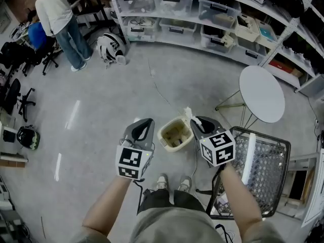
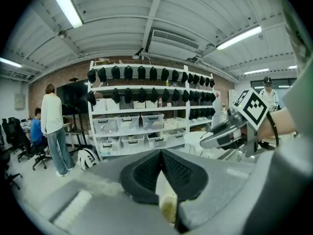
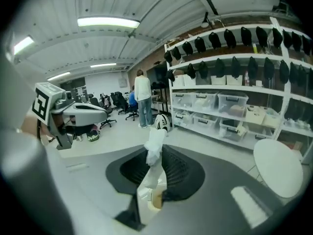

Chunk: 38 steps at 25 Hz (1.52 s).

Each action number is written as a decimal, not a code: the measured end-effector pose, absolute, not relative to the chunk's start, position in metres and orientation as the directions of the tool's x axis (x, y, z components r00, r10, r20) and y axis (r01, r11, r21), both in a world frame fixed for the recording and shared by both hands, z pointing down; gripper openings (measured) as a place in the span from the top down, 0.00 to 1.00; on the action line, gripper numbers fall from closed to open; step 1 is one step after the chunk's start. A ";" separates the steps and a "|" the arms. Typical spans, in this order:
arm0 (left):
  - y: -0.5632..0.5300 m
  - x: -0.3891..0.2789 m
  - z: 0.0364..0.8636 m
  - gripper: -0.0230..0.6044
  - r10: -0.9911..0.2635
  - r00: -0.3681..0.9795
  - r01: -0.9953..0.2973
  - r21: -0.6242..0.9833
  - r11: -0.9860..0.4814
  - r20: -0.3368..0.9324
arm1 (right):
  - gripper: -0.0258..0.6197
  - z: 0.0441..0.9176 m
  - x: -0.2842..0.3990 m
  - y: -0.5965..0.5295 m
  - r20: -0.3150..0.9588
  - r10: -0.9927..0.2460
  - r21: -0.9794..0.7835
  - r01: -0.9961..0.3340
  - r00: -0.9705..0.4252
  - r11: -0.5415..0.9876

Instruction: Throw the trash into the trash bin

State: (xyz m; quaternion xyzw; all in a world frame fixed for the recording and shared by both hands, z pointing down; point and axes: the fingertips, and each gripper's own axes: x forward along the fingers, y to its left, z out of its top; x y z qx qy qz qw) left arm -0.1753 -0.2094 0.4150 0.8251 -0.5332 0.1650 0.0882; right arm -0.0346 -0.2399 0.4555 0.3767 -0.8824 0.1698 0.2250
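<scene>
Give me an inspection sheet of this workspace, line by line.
Surface: grey floor.
Job's things: cream trash bin on the floor between the grippers; white crumpled paper, not yet dropped.
Clutter: helmet, round white table, wire mesh cart.
Grippers: left gripper fingers shut, empty; right gripper fingers pinch the paper beside the bin.
Cables: thin dark cord below the left gripper.
Surroundings: shelves of clear boxes; standing person.

Bright, even light from ceiling tubes (image 2: 66,6); pale glare streaks the floor (image 1: 73,114); gripper views bend and darken at edges.
</scene>
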 end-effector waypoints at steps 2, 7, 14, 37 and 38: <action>-0.216 -0.182 0.445 0.96 -0.835 0.369 -0.911 -0.016 -0.411 0.408 | 0.85 0.488 -0.043 -0.248 0.556 -0.564 -0.175 -0.750 -0.610 0.638; -0.226 -0.192 0.522 0.96 -0.781 0.374 -0.914 0.053 -0.403 0.500 | 0.85 0.563 -0.059 -0.257 0.621 -0.510 -0.260 -0.770 -0.596 0.583; -0.229 -0.196 0.628 0.96 -0.704 0.386 -0.910 0.119 -0.398 0.596 | 0.85 0.675 -0.063 -0.264 0.712 -0.462 -0.264 -0.812 -0.529 0.521; -0.195 -0.208 0.885 0.96 -0.517 0.399 -0.911 0.260 -0.321 0.757 | 0.83 0.964 -0.072 -0.242 0.862 -0.286 -0.301 -0.877 -0.418 0.375; -0.193 -0.208 0.888 0.96 -0.515 0.399 -0.911 0.263 -0.318 0.759 | 0.80 0.969 -0.070 -0.242 0.865 -0.281 -0.301 -0.878 -0.416 0.373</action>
